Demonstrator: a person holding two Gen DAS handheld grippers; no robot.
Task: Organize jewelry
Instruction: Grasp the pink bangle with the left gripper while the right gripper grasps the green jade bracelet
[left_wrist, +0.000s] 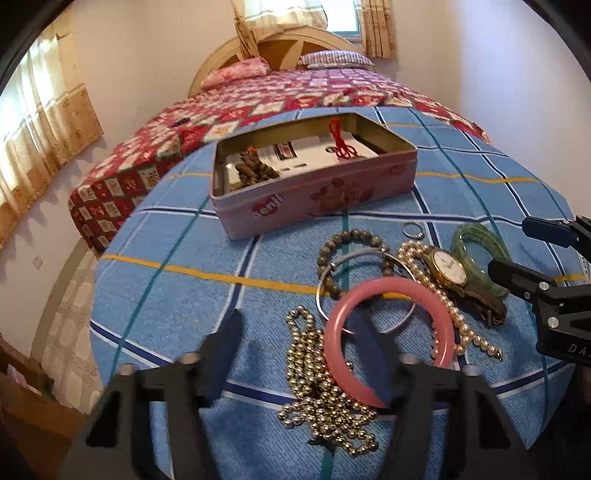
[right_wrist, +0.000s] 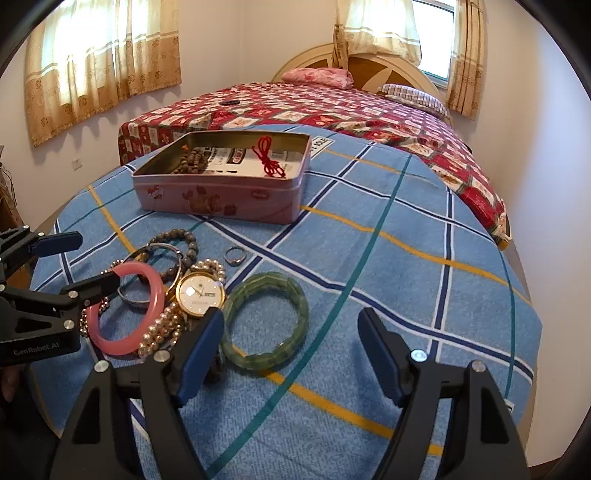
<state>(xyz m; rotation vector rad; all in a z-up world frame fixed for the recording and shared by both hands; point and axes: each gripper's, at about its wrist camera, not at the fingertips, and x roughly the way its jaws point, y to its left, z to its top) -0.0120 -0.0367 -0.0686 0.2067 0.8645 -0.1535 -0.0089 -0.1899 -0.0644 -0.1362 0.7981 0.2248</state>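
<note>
- The pink bangle (left_wrist: 389, 341) is seen lying flat on the blue checked blanket (right_wrist: 369, 229) in the jewelry pile, partly over a thin silver bangle (left_wrist: 364, 288).
- The left gripper (left_wrist: 299, 332) is held with its jaws partly open; one finger (right_wrist: 98, 282) sits inside the pink ring, the other outside it, with no grip seen.
- The right gripper (right_wrist: 291, 325) is held with its jaws wide and nothing between them, beside the green bangle (right_wrist: 266, 321).
- The pink tin (left_wrist: 314, 177) is set open with its long axis across the frame, brown beads (left_wrist: 258, 170) and a red cord (right_wrist: 269, 158) inside.
- The gold bead necklace (left_wrist: 325, 391) is shown fully only in the left wrist view.
- The watch (right_wrist: 199, 293) dial is faced upward, clearest in the right wrist view.
</note>
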